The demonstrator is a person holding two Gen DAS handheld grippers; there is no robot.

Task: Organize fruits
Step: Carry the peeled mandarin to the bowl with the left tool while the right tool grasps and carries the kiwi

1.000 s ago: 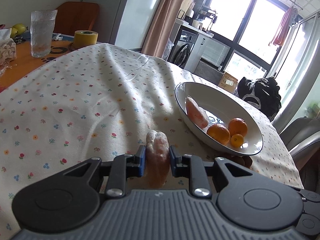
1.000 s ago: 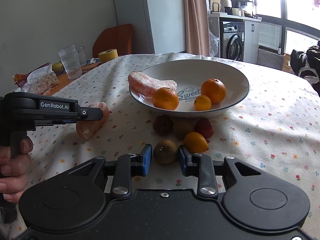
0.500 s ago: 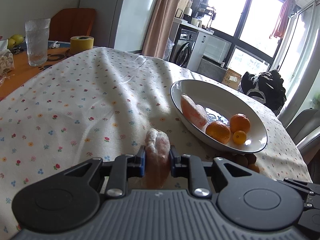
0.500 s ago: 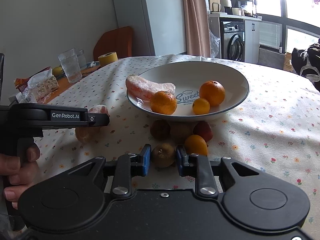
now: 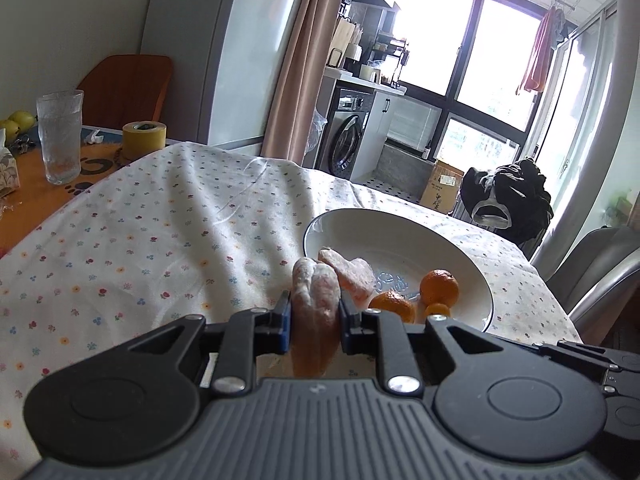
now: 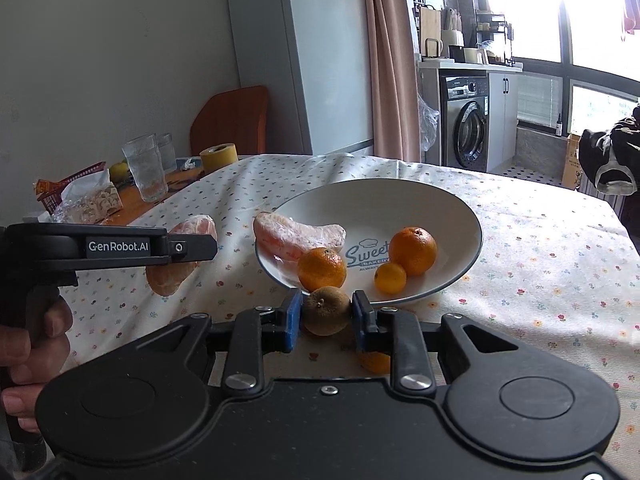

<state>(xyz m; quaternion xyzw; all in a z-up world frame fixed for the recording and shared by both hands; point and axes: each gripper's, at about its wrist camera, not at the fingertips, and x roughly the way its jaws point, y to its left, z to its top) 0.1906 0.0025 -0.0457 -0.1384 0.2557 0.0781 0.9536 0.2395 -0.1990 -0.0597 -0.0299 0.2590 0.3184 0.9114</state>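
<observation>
Inside the white bowl point(image 6: 460, 216) a wrapped pomelo piece point(image 6: 298, 236), two oranges point(image 6: 413, 251) and a small kumquat point(image 6: 390, 278) are held. Another wrapped piece point(image 5: 315, 300) is clamped by the left gripper point(image 5: 313, 322), a brown fruit point(image 6: 326, 309) by the right gripper point(image 6: 326, 320), just off the bowl's near rim. A flowered tablecloth point(image 6: 540, 264) is spread underneath; glasses point(image 6: 145, 168) and tape point(image 6: 218, 156) stand at the table's far corner.

Strong daylight pours through the windows point(image 5: 460, 52), which blow out to white glare in both views. Soft shadows streak the tablecloth point(image 5: 160, 216). Fisheye distortion bends the fridge point(image 6: 304, 60) and darkens the frame corners. Focus stays sharp throughout.
</observation>
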